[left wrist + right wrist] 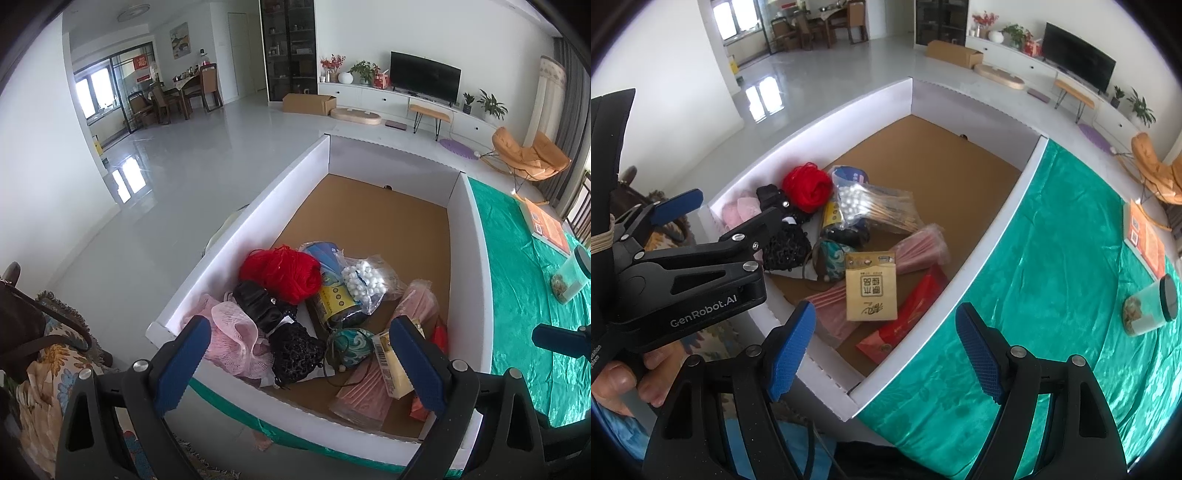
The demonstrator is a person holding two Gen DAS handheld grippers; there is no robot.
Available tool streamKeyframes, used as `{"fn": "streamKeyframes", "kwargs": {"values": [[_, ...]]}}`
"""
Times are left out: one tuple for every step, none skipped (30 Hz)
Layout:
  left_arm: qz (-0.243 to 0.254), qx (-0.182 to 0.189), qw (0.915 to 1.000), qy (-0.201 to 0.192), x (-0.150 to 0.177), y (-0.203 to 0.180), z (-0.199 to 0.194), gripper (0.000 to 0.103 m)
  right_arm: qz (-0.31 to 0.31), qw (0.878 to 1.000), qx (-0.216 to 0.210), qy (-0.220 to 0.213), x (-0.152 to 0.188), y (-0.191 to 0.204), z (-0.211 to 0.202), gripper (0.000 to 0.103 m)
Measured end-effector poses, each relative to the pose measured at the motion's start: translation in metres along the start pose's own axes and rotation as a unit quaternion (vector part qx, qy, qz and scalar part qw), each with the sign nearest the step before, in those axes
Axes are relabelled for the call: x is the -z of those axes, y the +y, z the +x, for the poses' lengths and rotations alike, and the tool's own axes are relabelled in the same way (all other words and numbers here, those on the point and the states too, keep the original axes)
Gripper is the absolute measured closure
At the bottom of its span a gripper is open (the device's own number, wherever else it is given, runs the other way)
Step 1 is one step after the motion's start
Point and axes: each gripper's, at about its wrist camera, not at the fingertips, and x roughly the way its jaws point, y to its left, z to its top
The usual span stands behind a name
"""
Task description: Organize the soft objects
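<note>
A large white-walled cardboard box [990, 218] with a brown floor stands on a table covered by a green cloth [1052, 266]; the box fills the table's left part and the cloth lies bare to its right. All the soft goods are heaped in the box's near-left part, while its far half is bare cardboard.

Against the left wall lies a pink mesh bath puff [236, 332], with a black satin piece [258, 302] and a black net pouch [295, 354] beside it. A ball of red yarn [284, 273] sits further in. Next to it a blue-and-yellow wrapped roll [328, 280] lies under a clear bag of cotton balls [364, 280]; the right wrist view shows wooden-stemmed cotton swabs [882, 206] in a bag there too. A teal patterned pouch [349, 345] rests near the middle of the heap. Toward the near wall are pink pleated packs in clear wrap [919, 247], a tan printed packet [871, 291] lying on top of them, and a red envelope [908, 314] against the right wall.

On the cloth near the table's right edge a clear jar with a dark lid [1152, 306] lies on its side, and an orange booklet [1145, 236] lies beyond it.

The left gripper [301, 365] hangs over the box's near-left corner, jaws spread wide and empty. The right gripper [886, 354] hovers over the box's near-right corner, jaws likewise released with nothing between them. The left gripper's pads hide parts of the puff and the pleated packs, and a person's fingers [617, 380] show at the frame edge.
</note>
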Motion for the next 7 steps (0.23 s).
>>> {"fn": "streamKeyframes", "kwargs": {"values": [[0.001,0.000,1.0000,-0.001,0.0001,0.0000,-0.0001,0.006,-0.001,1.000,0.000,0.000,0.0004,0.0005,0.0004,0.022],[0.001,0.001,1.0000,-0.001,0.0005,-0.0001,0.0000,0.006,-0.002,1.000,-0.001,0.001,0.0006,0.0010,0.0009,0.022],[0.001,0.002,1.0000,-0.001,0.0010,-0.0002,0.0001,0.006,-0.002,1.000,-0.001,0.001,0.0009,0.0014,0.0011,0.022],[0.000,0.003,1.0000,-0.002,0.0019,0.0001,-0.0002,0.006,-0.003,1.000,-0.001,0.001,0.0013,0.0016,0.0012,0.022],[-0.002,0.002,1.0000,-0.004,0.0027,0.0004,-0.0008,0.006,-0.003,1.000,-0.001,0.000,0.0016,0.0020,0.0011,0.022],[-0.002,0.000,1.0000,-0.007,0.0032,0.0002,-0.0016,0.006,-0.003,1.000,-0.001,0.000,0.0019,0.0020,0.0010,0.022],[0.001,-0.002,1.0000,-0.008,0.0033,-0.0006,-0.0023,0.006,-0.003,1.000,-0.001,-0.001,0.0023,0.0019,0.0007,0.022]]}}
